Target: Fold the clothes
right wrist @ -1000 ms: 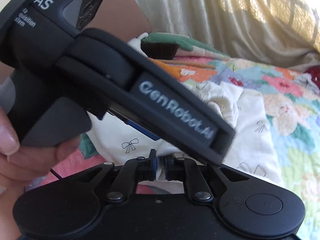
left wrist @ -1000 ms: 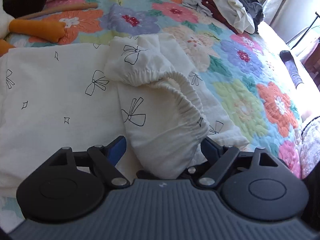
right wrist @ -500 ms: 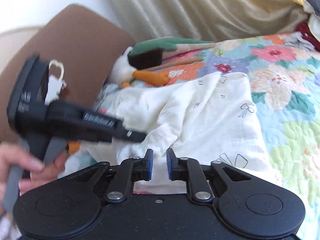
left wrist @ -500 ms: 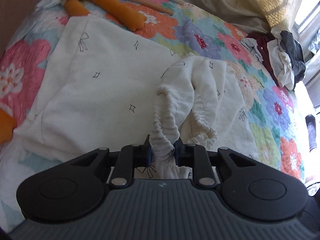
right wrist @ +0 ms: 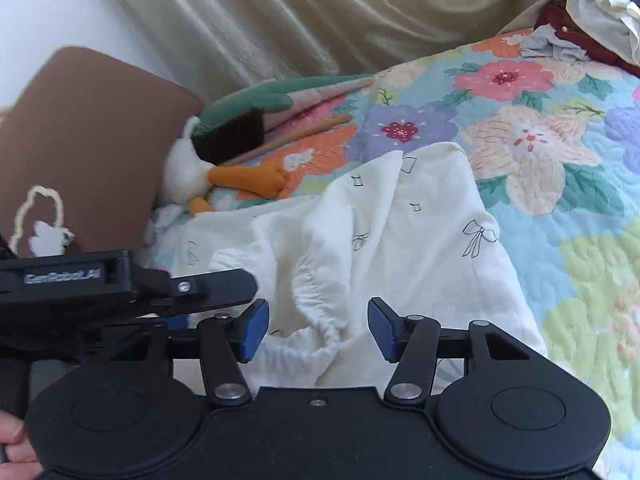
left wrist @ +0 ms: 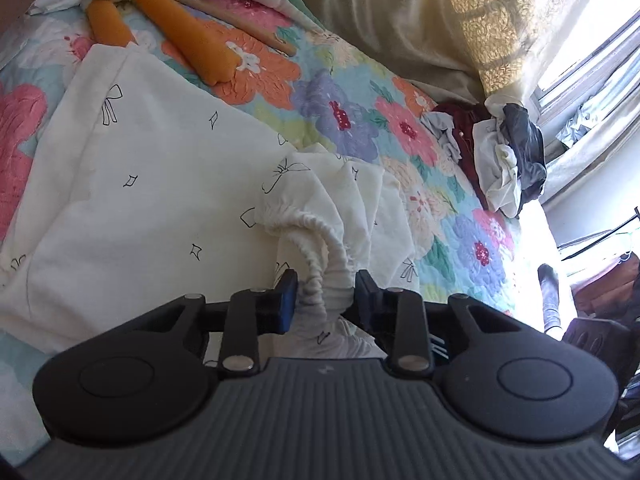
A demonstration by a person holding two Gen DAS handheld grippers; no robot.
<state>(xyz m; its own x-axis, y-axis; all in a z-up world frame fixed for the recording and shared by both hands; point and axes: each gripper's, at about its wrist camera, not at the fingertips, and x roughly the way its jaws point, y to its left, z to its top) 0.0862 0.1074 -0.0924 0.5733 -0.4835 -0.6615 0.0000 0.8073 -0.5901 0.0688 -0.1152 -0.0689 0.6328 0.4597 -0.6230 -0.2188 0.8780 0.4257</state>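
Note:
A cream garment printed with small black bows [left wrist: 152,184] lies spread on the flowered quilt [left wrist: 344,108]. Its gathered elastic cuff [left wrist: 324,268] is bunched between the fingers of my left gripper [left wrist: 325,300]. The jaws stand partly apart with the cuff resting in the gap. In the right wrist view the same garment [right wrist: 420,240] rises in folds, and my right gripper [right wrist: 318,330] is open with the elastic edge [right wrist: 320,320] just ahead of it. The left gripper's body [right wrist: 120,284] shows at the left of that view.
A heap of dark and white clothes [left wrist: 504,160] lies at the far side of the bed by the window. A plush duck with orange legs [left wrist: 176,32] and a brown pillow [right wrist: 80,152] lie near the headboard. A beige curtain [right wrist: 280,20] hangs behind.
My left gripper, shut on the cuff half a second ago, has loosened and its jaws have parted. My right gripper has opened from shut and come close to the cuff.

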